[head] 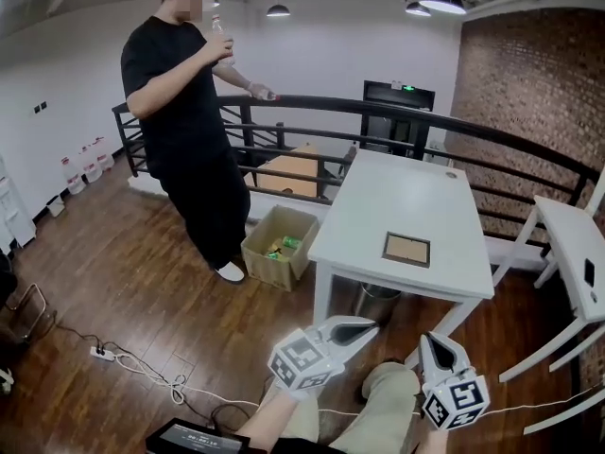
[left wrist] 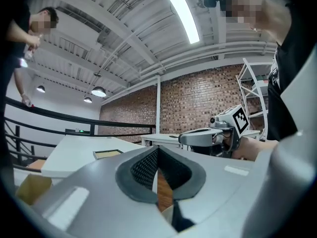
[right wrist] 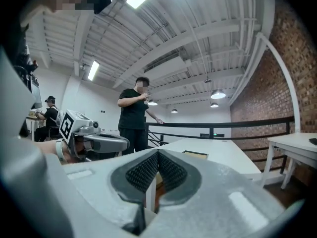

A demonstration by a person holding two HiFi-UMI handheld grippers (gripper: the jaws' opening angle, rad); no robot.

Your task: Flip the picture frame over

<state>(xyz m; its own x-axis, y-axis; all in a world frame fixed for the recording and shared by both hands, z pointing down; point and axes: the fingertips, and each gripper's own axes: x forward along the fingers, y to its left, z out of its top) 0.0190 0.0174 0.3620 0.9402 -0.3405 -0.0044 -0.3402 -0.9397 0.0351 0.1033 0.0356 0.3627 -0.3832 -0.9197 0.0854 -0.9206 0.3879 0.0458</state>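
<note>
Nothing is done yet: the frame [head: 406,249] lies flat on the counter [head: 397,192] right of centre, well apart from my left claw [head: 371,325] and right claw [head: 428,340], both closed empty at the bottom, so reaching, gripping and flipping remain.

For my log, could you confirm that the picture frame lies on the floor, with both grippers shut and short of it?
No: the head view shows the picture frame lying on the white table, not the floor. The left gripper and right gripper are shut and short of it.
</note>
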